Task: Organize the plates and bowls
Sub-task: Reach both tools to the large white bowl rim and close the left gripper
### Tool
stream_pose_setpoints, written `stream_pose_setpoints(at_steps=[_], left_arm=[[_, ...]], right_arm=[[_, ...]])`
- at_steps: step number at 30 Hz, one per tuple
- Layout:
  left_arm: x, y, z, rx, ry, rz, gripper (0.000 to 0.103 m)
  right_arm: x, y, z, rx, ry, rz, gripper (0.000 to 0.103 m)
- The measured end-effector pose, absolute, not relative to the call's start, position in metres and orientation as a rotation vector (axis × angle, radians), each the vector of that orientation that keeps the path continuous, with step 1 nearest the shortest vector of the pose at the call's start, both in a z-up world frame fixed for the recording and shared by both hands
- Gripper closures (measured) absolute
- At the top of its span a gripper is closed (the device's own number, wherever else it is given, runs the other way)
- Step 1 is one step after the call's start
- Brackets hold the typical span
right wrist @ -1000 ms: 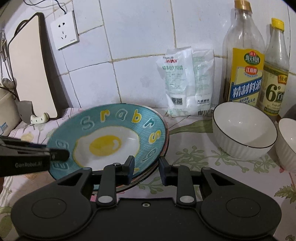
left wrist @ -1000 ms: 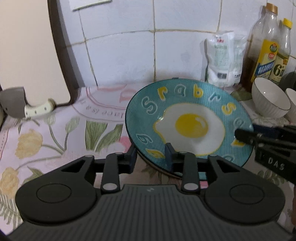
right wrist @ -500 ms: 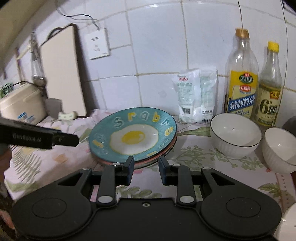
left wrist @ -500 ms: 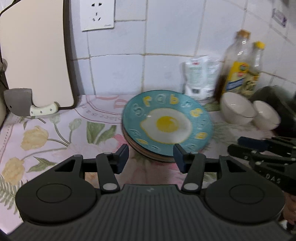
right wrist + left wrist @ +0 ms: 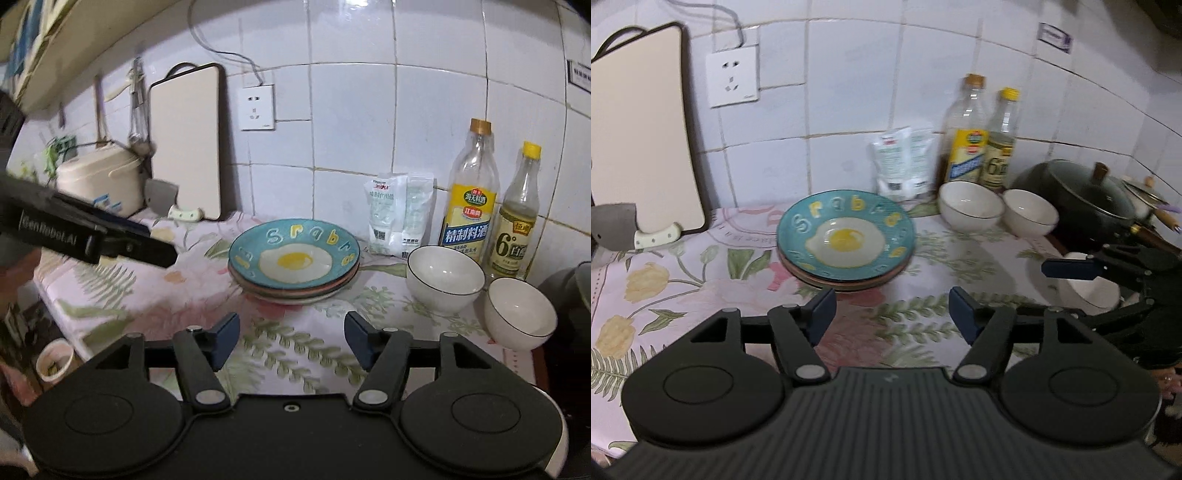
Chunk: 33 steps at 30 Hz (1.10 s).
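Left wrist view: the left gripper (image 5: 892,314) is seen above the counter (image 5: 701,295), its jaws opening with only the flowered cloth (image 5: 923,325) between them. The teal plate (image 5: 846,238), printed with a fried egg, is stacked on top of other plates (image 5: 849,283) near the back edge of the counter, well apart from both grippers. Two white bowls (image 5: 971,205) are set side by side just right of the stack, close to the back wall, in front of two bottles (image 5: 964,147). A further white bowl (image 5: 1089,291) is partly hidden behind the right gripper (image 5: 1071,267) at the right edge. In the right wrist view, the right gripper's (image 5: 291,338) jaws are likewise opening, with nothing between them. A cutting board (image 5: 188,144) is leaned against the wall at the back left corner.
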<state>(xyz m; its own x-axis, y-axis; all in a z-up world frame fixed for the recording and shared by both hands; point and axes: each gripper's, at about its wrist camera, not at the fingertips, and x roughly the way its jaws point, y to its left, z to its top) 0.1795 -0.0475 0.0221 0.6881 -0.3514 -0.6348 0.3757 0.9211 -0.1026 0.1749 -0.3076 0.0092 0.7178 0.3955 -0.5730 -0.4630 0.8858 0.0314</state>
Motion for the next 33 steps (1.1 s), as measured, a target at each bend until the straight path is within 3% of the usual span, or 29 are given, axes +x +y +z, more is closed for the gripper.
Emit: stream_pose_setpoints(at_steps=[5, 9, 24, 33], left_arm=[[0.158, -0.062, 0.033, 0.058, 0.715, -0.467, 0.028], [0.145, -0.078, 0.034, 0.084, 0.705, -0.500, 0.021], [0.163, -0.163, -0.007, 0.065, 0.747, -0.636, 0.011], [0.191, -0.213, -0.045, -0.023, 0.749, -0.693, 0.010]], right_arm=[[0.148, -0.326, 0.019, -0.143, 0.613, 0.491, 0.030], [0.129, -0.341, 0.021, -0.165, 0.588, 0.473, 0.014], [0.102, -0.424, -0.016, -0.084, 0.641, 0.291, 0.012], [0.108, -0.452, -0.058, -0.048, 0.665, 0.231, 0.012]])
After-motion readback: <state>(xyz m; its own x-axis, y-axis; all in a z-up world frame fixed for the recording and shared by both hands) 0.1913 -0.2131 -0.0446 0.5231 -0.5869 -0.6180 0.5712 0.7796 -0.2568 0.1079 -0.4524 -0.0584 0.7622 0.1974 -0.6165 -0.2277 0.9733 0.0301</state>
